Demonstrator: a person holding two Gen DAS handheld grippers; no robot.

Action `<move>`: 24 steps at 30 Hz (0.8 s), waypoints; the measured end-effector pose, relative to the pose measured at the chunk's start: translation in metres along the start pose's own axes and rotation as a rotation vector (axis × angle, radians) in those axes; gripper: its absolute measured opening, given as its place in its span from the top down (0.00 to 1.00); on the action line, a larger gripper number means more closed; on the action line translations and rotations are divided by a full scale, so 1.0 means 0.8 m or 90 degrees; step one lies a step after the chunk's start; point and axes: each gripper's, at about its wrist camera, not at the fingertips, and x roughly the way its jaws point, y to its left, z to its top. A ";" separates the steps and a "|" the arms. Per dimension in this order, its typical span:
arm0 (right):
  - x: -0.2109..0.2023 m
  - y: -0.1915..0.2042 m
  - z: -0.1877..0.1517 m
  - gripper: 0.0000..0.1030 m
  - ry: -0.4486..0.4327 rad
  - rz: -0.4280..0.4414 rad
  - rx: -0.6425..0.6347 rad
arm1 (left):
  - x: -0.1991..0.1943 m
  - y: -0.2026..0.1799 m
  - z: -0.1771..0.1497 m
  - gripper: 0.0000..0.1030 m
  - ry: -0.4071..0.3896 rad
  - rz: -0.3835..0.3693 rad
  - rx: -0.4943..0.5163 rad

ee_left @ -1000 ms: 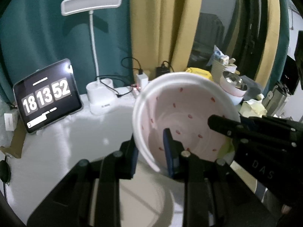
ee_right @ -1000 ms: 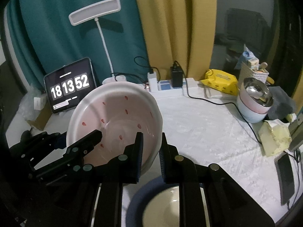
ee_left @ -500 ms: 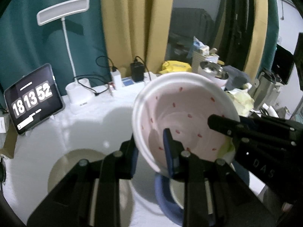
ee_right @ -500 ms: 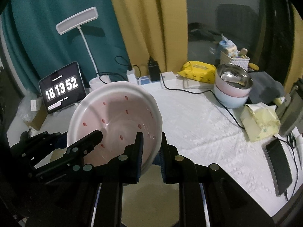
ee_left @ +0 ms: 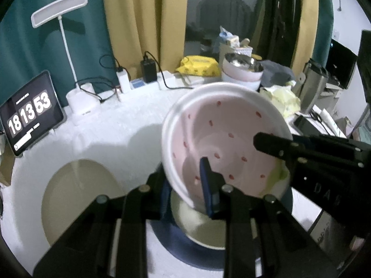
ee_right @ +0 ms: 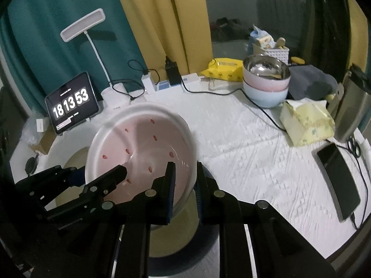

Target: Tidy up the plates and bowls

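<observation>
Far left on the worktop (ee_right: pixel 243 153): tablet clock (ee_right: pixel 70 103) propped up, white desk lamp (ee_right: pixel 83 24) just right of it, base beside a charger and cable cluster along the curtain. Near left: beige plate (ee_left: pixel 78 203) flat on the white cloth, nothing on it. Centre: pink bowl with red specks (ee_left: pixel 222 139) is off the worktop, tilted with its opening toward the cameras, carried by both grippers at once. Left gripper (ee_left: pixel 185 185) pinches the bowl's near-left rim, one blue-padded finger inside the wall, the other outside and mostly hidden behind the rim. Right gripper (ee_right: pixel 185 183) pinches the opposite rim the same way: one finger inside, one outside, wall clamped between the pads. Each gripper shows up in the other's view reaching in from the side. Directly under the bowl: dark blue plate (ee_left: pixel 185 247) with a cream dish (ee_left: pixel 204 229) sitting in it; the bowl hangs just above the dish, and I cannot tell whether they touch, since its lower rim covers the gap. Right of centre, far: yellow wipes pack (ee_right: pixel 223 68), then a stack of bowls (ee_right: pixel 266 85), steel on pink on pale blue, near a white basket. Right: grey cloth, pale yellow tissue pack (ee_right: pixel 306 121), metal canister at the edge. Near right: phone (ee_right: pixel 338 178) lying flat with a cable plugged in.
</observation>
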 end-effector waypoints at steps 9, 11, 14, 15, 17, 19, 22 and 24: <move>0.005 -0.008 -0.024 0.83 0.020 0.011 0.005 | 0.003 -0.010 -0.025 0.75 0.020 0.016 0.010; 0.006 -0.009 -0.029 0.83 0.025 0.016 0.007 | 0.003 -0.013 -0.029 0.75 0.020 0.023 0.018; 0.009 -0.009 -0.033 0.83 0.030 0.020 0.009 | 0.004 -0.018 -0.033 0.75 0.017 0.041 0.029; 0.009 -0.009 -0.034 0.83 0.031 0.020 0.009 | 0.005 -0.019 -0.035 0.75 0.017 0.046 0.032; 0.011 -0.009 -0.037 0.83 0.033 0.018 0.011 | 0.008 -0.021 -0.038 0.75 0.020 0.053 0.039; 0.013 -0.008 -0.040 0.83 0.037 0.015 0.010 | 0.011 -0.022 -0.042 0.75 0.022 0.060 0.045; 0.016 -0.007 -0.045 0.83 0.041 0.008 0.005 | 0.011 -0.022 -0.046 0.73 0.018 0.067 0.047; 0.016 -0.006 -0.045 0.83 0.041 0.005 0.000 | 0.011 -0.021 -0.046 0.72 0.018 0.069 0.043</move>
